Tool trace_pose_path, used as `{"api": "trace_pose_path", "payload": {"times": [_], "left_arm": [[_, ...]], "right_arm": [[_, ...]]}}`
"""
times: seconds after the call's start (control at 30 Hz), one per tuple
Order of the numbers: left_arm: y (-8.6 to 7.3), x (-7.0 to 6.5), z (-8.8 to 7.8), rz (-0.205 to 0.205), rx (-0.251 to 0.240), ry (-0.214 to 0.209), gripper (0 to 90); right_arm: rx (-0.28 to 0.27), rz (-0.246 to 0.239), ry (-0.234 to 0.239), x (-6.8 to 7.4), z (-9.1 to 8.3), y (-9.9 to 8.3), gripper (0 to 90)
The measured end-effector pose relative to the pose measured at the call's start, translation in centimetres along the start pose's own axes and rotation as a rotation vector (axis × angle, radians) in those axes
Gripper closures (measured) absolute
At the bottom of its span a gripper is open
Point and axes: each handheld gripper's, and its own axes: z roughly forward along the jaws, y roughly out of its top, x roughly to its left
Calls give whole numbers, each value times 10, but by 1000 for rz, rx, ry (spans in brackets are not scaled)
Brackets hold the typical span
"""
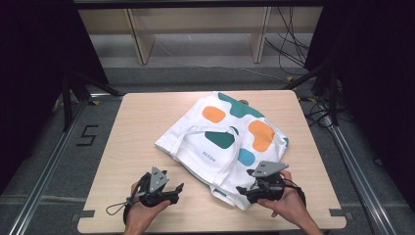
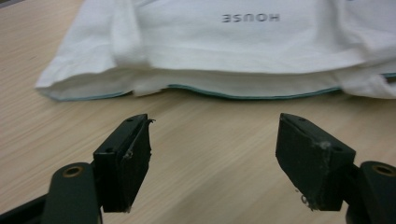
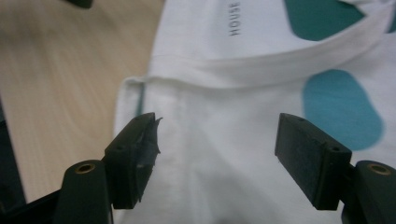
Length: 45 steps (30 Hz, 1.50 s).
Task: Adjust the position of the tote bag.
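Item: folded white garment (image 1: 222,142), printed with orange, dark-teal and light-blue blobs, plus the word HOUSE (reads upside down in the left gripper view).
Place: middle to right of the light wood worktop (image 1: 142,122), set at a slant; one corner reaches toward the near edge by the right hand.
Long axis: runs roughly from the near-left edge toward the far right, going by the high view.
Look: soft cotton, several layers stacked; a thin teal hem line shows along the near folded edge (image 2: 210,93); a strip of fabric loops across the top panel.
Left gripper (image 1: 169,191): fingers spread wide, nothing between them; bare wood under them.
Left relation: garment edge lies just ahead of the fingertips (image 2: 135,140), near but apart (a strip of worktop shows between).
Right gripper (image 1: 247,191): fingers spread wide, pinching nothing.
Right relation: held over the near corner of the garment; cloth fills the gap between the fingers (image 3: 135,149), whether a pad brushes it I cannot tell.
Nearer hand: right, judged from the high view, since it is already over the fabric.
Judgement: any re-grip of the near edge would be short for the right, and needs a forward reach for the left.
Beyond: shelving and loose cables on the floor behind the worktop.
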Motion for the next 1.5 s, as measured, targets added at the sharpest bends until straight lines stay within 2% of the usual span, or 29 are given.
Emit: {"api": "trace_pose_path", "payload": {"times": [0.07, 0.1, 0.17, 0.23, 0.27, 0.3, 0.33, 0.37, 0.4, 0.43, 0.47, 0.53, 0.57, 0.6, 0.67, 0.77, 0.83, 0.87, 1.03, 1.07, 1.1, 1.13, 1.2, 1.23, 1.27, 1.3, 1.37, 1.43, 1.5], "left_arm": [[-2, 5, 0, -14, 15, 21, 259], [-3, 9, 1, 3, 25, 28, 259], [-5, 10, 2, -31, 32, 45, 258], [-6, 15, 1, -1, 67, 60, 255], [-7, 15, 3, -25, 47, 60, 254], [-6, 14, 2, -41, 53, 73, 253], [-7, 17, 1, -22, 65, 81, 251], [-7, 16, 2, -48, 57, 99, 247], [-8, 21, 3, -18, 59, 103, 246], [-8, 22, 3, -28, 61, 104, 243], [-8, 24, 5, -36, 53, 112, 244], [-8, 24, 4, -49, 69, 125, 245], [-9, 26, 10, -50, 80, 160, 253], [-9, 30, 14, -17, 97, 162, 256], [-10, 32, 21, -71, 100, 172, 259], [-7, 36, 31, -62, 98, 188, 272], [-5, 36, 40, -67, 97, 176, 284], [-4, 36, 45, -39, 118, 157, 317], [3, 34, 62, 14, 132, 191, 356], [5, 35, 65, 7, 123, 196, 370], [7, 37, 68, 38, 100, 190, 383], [8, 37, 70, 42, 95, 196, 401], [9, 39, 75, 61, 78, 182, 437], [9, 42, 77, 92, 63, 157, 491], [9, 42, 77, 92, 63, 157, 551], [8, 41, 82, 135, 76, 178, 631], [9, 41, 84, 176, 97, 177, 700], [11, 39, 82, 209, 80, 177, 770], [12, 35, 76, 248, 79, 185, 808]], "right_arm": [[15, -29, 5, 10, 5, 0, 325], [34, -62, 4, 14, 8, 0, 349], [72, -115, -14, 22, 12, -1, 417], [126, -170, -63, 27, 14, -3, 502], [133, -209, -74, 27, 14, -5, 551], [142, -203, -76, 28, 13, -7, 589], [156, -200, -81, 29, 10, -9, 603], [173, -204, -95, 29, 8, -11, 626], [189, -209, -105, 28, 5, -14, 657], [201, -233, -110, 26, 2, -19, 677], [209, -209, -138, 26, -1, -23, 698], [204, -222, -170, 20, -9, -32, 720], [202, -198, -201, 15, -15, -37, 723], [199, -188, -211, 12, -18, -39, 723], [186, -173, -241, 3, -24, -45, 715], [179, -156, -275, -8, -31, -50, 688], [165, -162, -289, -13, -33, -53, 665], [170, -146, -296, -14, -34, -54, 656], [176, -141, -299, -17, -31, -55, 590], [174, -157, -303, -17, -30, -55, 582], [175, -175, -302, -18, -29, -55, 573], [187, -149, -304, -16, -29, -56, 561], [189, -152, -312, -16, -27, -56, 544], [192, -151, -311, -16, -27, -56, 539], [192, -151, -311, -16, -27, -56, 539], [186, -177, -309, -18, -26, -56, 532], [193, -181, -305, -18, -25, -56, 530], [203, -175, -312, -16, -24, -57, 550], [191, -215, -307, -18, -24, -57, 576]]}}
